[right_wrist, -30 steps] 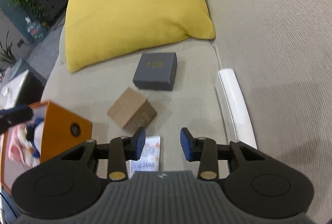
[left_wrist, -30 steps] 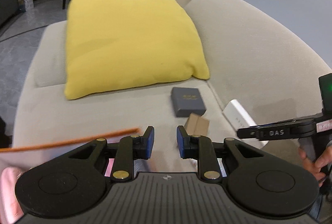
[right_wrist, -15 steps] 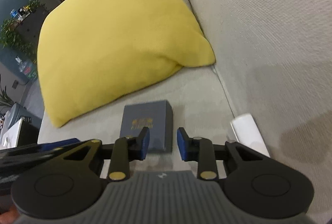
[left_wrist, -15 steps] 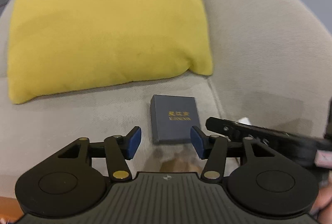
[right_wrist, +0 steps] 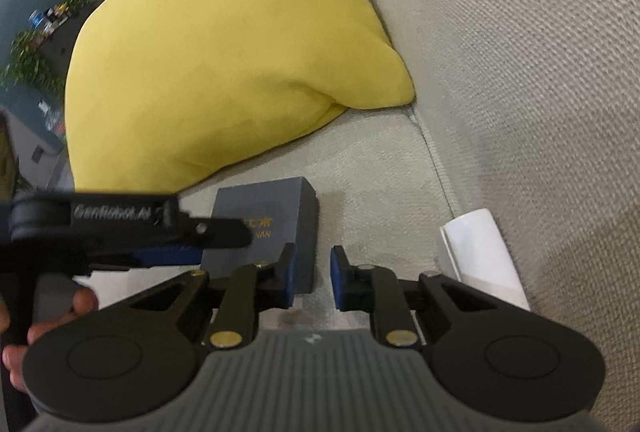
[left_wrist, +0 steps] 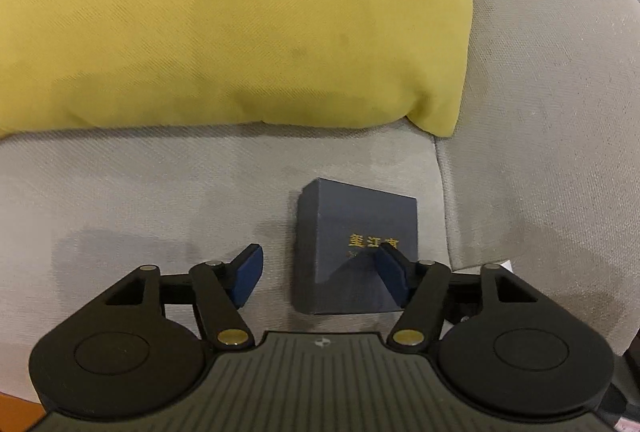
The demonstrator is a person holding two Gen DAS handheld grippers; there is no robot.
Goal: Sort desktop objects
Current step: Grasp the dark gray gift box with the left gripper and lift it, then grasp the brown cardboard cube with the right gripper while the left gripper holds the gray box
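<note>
Now closing in on dark blue box [left_wrist: 354,244] with left gripper [left_wrist: 320,278], jaws spread wide, nothing held. Needing shift toward right of frame: right finger overlapping lid, left finger beside box on sofa seat [left_wrist: 160,192]. Straddling both side walls before squeezing, staying low. Keeping right gripper [right_wrist: 313,282], jaws parted and empty, just beside box edge, clear of squeeze.

Lying flat at lower centre of left view, below yellow cushion [left_wrist: 240,20]: square, matte, gold lettering on lid.
</note>
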